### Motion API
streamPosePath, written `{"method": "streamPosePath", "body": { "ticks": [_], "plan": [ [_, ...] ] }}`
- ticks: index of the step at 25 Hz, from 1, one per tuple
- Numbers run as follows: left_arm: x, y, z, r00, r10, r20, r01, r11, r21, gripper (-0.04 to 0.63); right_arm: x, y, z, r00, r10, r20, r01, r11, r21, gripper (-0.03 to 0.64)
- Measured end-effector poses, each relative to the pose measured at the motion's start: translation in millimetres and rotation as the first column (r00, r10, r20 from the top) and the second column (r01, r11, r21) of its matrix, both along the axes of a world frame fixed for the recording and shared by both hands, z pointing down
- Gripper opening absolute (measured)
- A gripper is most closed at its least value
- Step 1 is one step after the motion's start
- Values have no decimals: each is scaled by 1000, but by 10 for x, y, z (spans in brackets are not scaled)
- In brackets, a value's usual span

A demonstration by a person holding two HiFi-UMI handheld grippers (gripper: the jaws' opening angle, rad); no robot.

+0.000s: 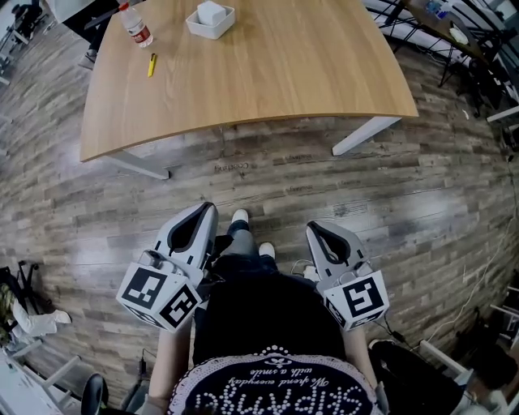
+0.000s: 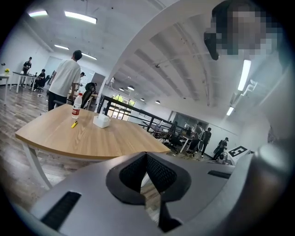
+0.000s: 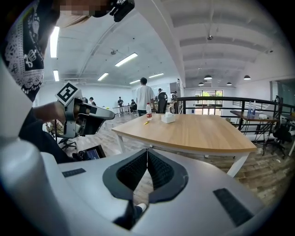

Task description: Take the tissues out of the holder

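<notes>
A white tissue holder [image 1: 210,19] with tissues in it stands on the far side of the wooden table [image 1: 268,73]; it also shows small in the left gripper view as the holder [image 2: 102,121] and in the right gripper view as the holder [image 3: 168,117]. My left gripper [image 1: 206,208] and right gripper [image 1: 312,228] are held low by my body, over the floor, well short of the table. Both are shut with nothing between the jaws: the left gripper [image 2: 146,154] and the right gripper [image 3: 147,151] have their tips touching.
A plastic bottle [image 1: 135,25] and a yellow marker [image 1: 152,64] lie on the table's left part. Wooden plank floor [image 1: 268,186] lies between me and the table. People stand and sit in the background [image 2: 63,80]. Railings and chairs stand at the right.
</notes>
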State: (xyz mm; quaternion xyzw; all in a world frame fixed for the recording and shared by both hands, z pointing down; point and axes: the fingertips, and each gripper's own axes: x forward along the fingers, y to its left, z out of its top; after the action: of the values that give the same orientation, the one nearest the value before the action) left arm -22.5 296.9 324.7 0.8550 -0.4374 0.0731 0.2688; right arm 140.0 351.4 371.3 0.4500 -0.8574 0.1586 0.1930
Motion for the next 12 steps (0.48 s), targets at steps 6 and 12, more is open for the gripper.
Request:
{"method": "streamPosePath", "body": {
  "ticks": [6,12],
  "plan": [
    [-181,-535,-28,999,45,-5,-46,999,-26,6,-226,-449,-121,999,50,17,-50,999,-20,12],
    [-236,-895,32,995,91,-30,-92,995,-41,5,-289,-711,-126,994,110,1,-110,994,-27,12]
  ]
}}
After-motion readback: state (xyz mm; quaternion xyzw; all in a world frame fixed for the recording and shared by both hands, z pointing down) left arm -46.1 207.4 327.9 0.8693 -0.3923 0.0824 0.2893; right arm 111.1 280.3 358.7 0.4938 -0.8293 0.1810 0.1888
